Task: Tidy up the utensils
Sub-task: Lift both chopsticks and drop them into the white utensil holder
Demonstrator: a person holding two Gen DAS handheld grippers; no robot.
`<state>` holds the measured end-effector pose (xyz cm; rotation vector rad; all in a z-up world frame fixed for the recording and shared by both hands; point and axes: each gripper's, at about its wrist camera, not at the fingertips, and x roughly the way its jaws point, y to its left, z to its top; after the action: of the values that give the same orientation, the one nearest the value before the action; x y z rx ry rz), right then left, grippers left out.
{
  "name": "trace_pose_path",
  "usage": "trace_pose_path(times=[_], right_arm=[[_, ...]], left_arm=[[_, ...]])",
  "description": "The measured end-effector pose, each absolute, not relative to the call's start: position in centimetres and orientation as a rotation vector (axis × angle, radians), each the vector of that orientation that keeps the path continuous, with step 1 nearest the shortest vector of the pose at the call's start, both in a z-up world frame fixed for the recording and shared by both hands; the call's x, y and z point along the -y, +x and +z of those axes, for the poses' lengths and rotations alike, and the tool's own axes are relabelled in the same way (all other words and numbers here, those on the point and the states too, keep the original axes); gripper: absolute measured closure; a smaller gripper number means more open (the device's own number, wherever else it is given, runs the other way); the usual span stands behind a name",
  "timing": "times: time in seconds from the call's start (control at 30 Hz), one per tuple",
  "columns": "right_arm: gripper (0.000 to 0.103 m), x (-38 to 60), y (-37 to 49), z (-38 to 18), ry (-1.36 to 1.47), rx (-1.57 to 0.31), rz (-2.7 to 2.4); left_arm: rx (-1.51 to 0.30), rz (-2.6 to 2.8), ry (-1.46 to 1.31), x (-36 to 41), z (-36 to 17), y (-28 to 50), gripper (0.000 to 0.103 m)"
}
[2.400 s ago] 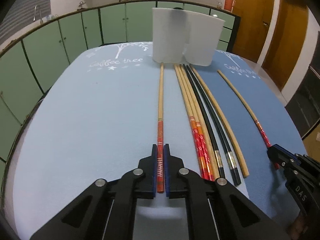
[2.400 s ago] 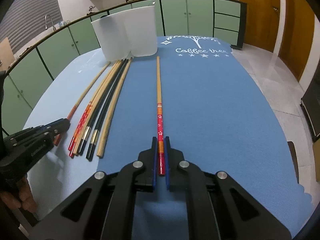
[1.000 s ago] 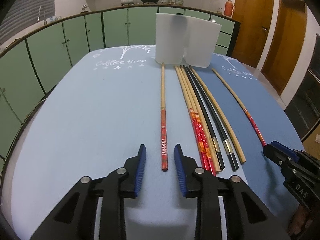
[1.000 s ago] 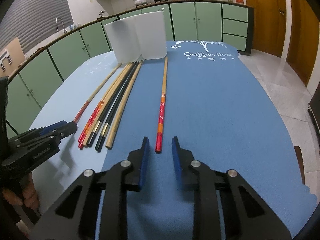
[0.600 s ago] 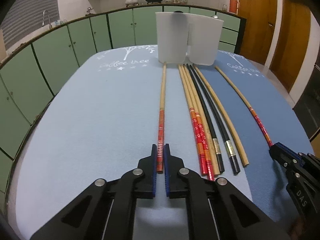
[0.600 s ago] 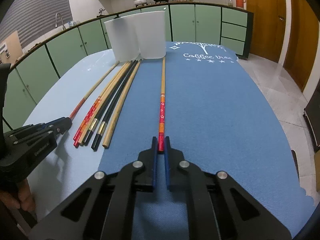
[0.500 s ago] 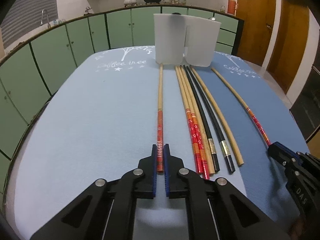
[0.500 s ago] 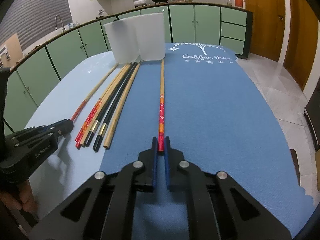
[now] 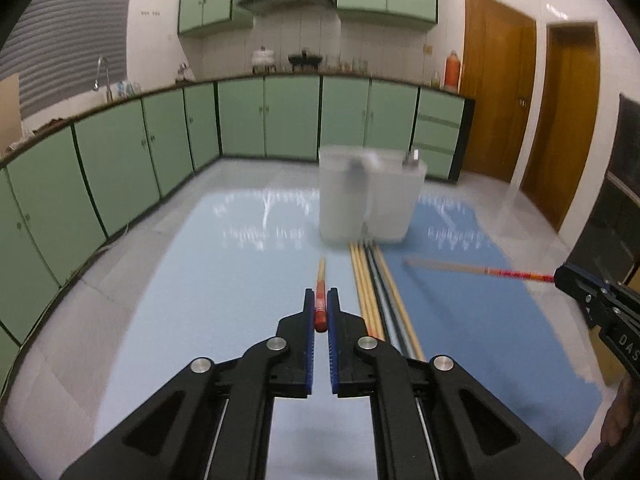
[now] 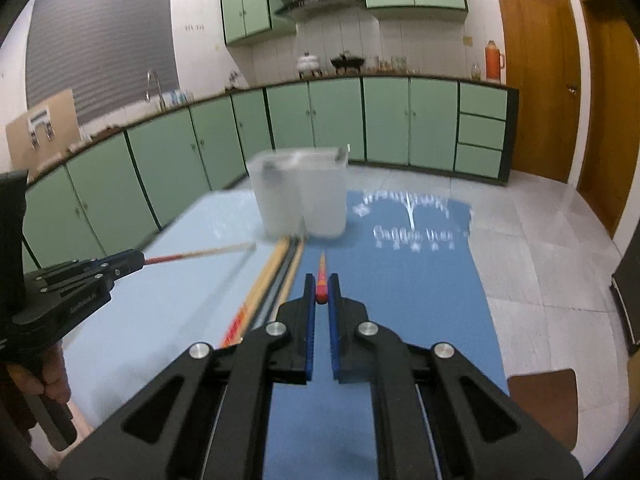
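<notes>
We hold one chopstick in each tool. The left chopstick (image 9: 321, 304) has its red end clamped between the blue pads of the left gripper (image 9: 320, 312) and points forward above the table, toward the two white containers (image 9: 370, 196). The right chopstick (image 10: 321, 286) sits the same way, its red end pinched in the right gripper (image 10: 321, 302), its shaft foreshortened and aimed at the same containers (image 10: 300, 194). From the left wrist view we see that right chopstick from the side, raised off the cloth and running roughly level from the right gripper's tip (image 9: 576, 280). From the right wrist view the left chopstick likewise sticks out of the left gripper (image 10: 132, 262) clear of the surface.

The remaining chopsticks (image 9: 376, 292) lie in a tight bundle on the blue tablecloth (image 9: 472, 312), between the two lifted ones, their far ends just at the foot of the containers. Both views are motion-blurred. Green cabinets (image 10: 328, 120) line the wall beyond, and wooden doors (image 9: 496, 96) stand on the right.
</notes>
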<state>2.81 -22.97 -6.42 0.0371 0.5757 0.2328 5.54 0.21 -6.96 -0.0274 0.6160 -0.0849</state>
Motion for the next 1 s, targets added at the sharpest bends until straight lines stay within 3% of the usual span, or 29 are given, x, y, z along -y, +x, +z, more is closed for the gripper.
trace_pose_path(times=[0.57,1.0], right_arm=[[0.098,23.6,10.7,2.9,0.105,-0.584,0.365],[0.098,23.7,15.8,11.0,0.090,-0.421,0.380]], left_arm=[[-0.497,-0.199,-0.099,-0.7,1.0,10.6,0.097],[-0.290,-0.211,-0.076,-1.1,9.0,13.2,0.097]])
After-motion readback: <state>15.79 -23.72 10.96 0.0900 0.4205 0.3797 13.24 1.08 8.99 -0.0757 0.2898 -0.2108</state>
